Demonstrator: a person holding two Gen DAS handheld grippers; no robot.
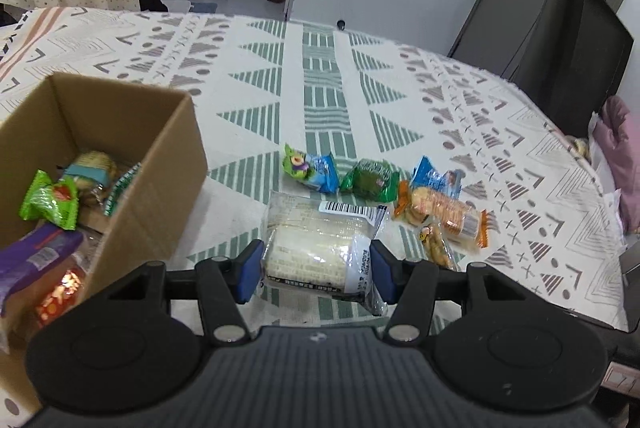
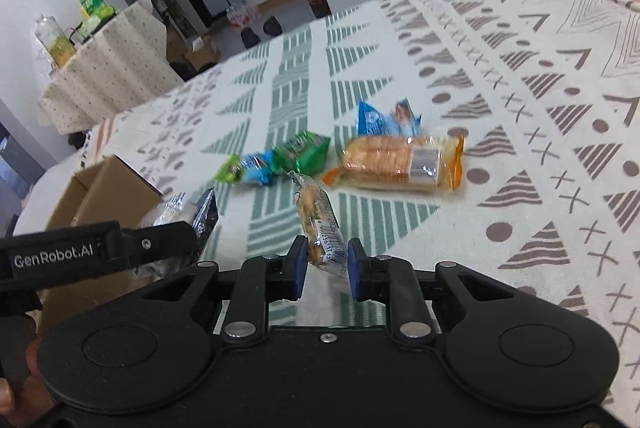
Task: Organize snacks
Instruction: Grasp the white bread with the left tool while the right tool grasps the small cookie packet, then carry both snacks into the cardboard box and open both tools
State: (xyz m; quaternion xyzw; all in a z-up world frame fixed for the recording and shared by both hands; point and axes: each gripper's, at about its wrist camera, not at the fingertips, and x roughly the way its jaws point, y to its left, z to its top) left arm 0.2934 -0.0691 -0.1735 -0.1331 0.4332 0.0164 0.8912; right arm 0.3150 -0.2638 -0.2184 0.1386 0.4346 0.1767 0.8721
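The left gripper has its fingers clamped on a clear-wrapped white cake packet, just beside the cardboard box that already holds several snacks. The right gripper has its fingers closed on one end of a thin biscuit packet. A large orange cracker pack, a blue packet and green packets lie mid-counter on the patterned cloth. The slick wrap could slide from either grip, as only the packet ends are pinched. Both arms heading boxward together could collide.
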